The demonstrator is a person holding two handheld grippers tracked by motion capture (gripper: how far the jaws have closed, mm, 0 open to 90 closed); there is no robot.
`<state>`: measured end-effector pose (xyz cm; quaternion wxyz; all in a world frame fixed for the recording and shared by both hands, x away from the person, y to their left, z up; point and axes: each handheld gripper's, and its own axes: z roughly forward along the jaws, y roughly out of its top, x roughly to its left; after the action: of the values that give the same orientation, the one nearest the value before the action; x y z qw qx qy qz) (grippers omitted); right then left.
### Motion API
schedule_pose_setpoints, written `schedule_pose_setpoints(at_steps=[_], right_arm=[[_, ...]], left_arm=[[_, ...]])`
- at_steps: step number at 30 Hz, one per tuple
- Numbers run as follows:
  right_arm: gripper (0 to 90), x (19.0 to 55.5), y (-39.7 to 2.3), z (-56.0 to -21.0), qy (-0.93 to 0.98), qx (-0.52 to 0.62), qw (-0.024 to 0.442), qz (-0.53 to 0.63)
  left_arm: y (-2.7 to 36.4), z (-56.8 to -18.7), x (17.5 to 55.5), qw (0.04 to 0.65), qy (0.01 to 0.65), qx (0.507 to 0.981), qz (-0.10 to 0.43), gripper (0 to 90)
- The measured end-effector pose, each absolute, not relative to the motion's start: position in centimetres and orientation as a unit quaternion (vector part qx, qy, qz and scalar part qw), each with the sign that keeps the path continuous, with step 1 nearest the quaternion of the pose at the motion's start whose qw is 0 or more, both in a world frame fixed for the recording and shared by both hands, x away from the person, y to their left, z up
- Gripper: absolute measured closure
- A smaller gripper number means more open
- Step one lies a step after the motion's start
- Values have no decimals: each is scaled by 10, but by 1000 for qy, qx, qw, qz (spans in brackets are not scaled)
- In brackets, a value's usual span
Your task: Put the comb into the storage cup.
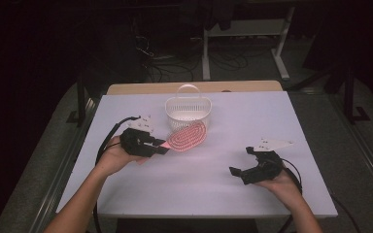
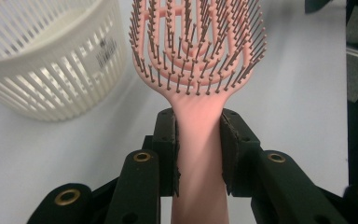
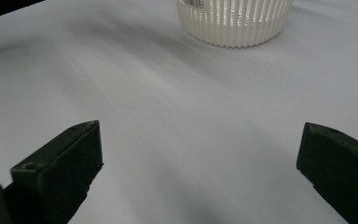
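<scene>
Between the left claw (image 2: 199, 140) pads, bristles (dark-tipped) face its camera.

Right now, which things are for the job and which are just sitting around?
For the job:
- pink hairbrush, its handle clamped in the left gripper
- white slatted basket, just beyond the brush

Just around:
- right gripper, jaws wide apart, nothing between them
- white table
- desk frame on the floor behind

One pink hairbrush (image 1: 188, 136). One white slatted basket (image 1: 188, 112) with one handle. Two black grippers: the left gripper (image 1: 160, 145) and the right gripper (image 1: 240, 162). One white table (image 1: 204, 184). Two hands, one on each gripper.
</scene>
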<state>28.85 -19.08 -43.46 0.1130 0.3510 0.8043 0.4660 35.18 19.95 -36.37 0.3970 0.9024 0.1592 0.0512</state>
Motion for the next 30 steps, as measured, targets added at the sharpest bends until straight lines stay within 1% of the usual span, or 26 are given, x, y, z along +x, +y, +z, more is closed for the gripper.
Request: schedule_pose_setpoints(at_steps=[7,30], right_arm=[[0,289,-191,-435,804,352,112,466],[0,289,-191,-435,804,351,111,468]], left_arm=[[195,-355,358,415,153,895,61,704],[182,-323,377,443,131,882,90,704]])
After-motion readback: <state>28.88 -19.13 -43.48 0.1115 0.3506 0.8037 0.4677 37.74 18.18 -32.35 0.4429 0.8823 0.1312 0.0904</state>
